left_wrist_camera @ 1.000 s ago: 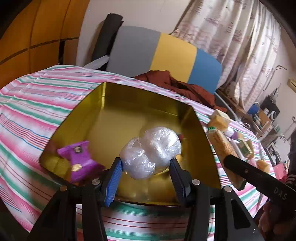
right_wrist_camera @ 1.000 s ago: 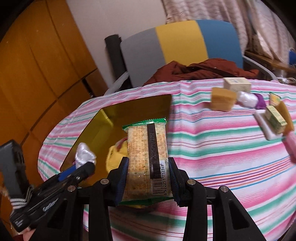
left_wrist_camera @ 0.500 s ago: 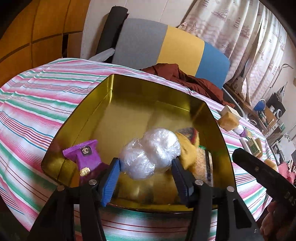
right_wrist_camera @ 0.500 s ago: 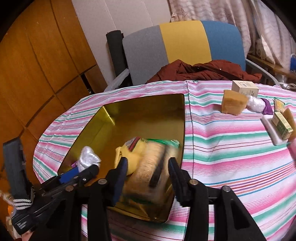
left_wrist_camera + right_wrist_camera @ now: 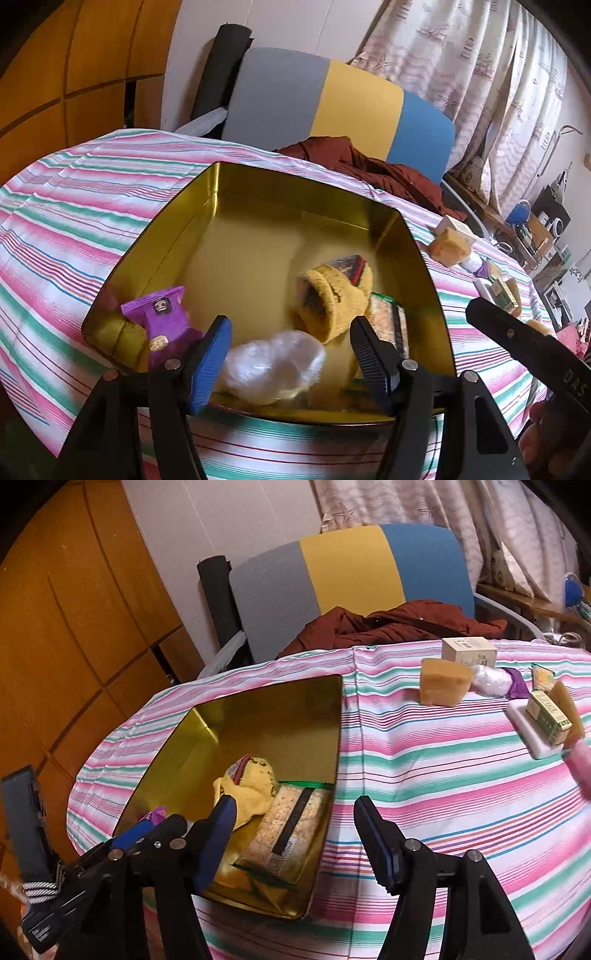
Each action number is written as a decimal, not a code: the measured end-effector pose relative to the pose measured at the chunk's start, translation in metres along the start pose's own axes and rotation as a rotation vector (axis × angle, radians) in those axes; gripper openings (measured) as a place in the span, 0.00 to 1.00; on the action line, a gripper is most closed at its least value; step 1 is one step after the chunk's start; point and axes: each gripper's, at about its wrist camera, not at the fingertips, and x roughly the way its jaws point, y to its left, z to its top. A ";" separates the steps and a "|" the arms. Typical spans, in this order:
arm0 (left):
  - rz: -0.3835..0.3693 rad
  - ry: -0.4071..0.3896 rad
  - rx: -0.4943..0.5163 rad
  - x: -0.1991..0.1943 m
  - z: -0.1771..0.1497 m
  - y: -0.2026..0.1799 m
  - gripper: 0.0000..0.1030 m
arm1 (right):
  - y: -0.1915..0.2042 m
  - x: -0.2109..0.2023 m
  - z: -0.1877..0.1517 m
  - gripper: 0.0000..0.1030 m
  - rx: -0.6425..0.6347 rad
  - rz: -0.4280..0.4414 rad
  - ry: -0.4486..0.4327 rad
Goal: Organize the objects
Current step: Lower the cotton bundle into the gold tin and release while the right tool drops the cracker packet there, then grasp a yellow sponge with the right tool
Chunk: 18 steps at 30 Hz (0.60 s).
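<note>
Presently both grippers stand over the gold tin [image 5: 417, 254] at lower centre of each view. Left gripper [image 5: 290, 360]: jaws released, the clear plastic bundle [image 5: 273, 363] lying loose in the tin between them. Right gripper [image 5: 291, 836]: jaws released, empty; the cracker packet [image 5: 291, 830] rests inside the tin. Judgement: depositing step complete. Next move calls for reaching the sponge block [image 5: 445, 681] and boxes at upper right of the counter [image 5: 424, 768].
</note>
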 end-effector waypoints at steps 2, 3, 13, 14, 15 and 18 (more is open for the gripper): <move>-0.017 -0.002 0.008 -0.001 0.000 -0.004 0.66 | -0.004 -0.001 0.000 0.66 0.012 -0.005 -0.004; -0.028 -0.003 0.012 -0.002 -0.001 -0.006 0.66 | -0.007 -0.002 0.000 0.66 0.019 -0.007 -0.006; -0.107 -0.008 0.116 -0.008 -0.007 -0.044 0.66 | -0.034 -0.007 0.000 0.69 0.079 -0.039 -0.018; -0.115 -0.009 0.130 -0.008 -0.008 -0.050 0.66 | -0.037 -0.008 0.000 0.69 0.086 -0.045 -0.020; -0.120 -0.008 0.138 -0.008 -0.009 -0.053 0.66 | -0.040 -0.008 -0.001 0.70 0.092 -0.050 -0.021; -0.139 0.001 0.174 -0.008 -0.011 -0.065 0.66 | -0.051 -0.011 -0.002 0.70 0.112 -0.066 -0.026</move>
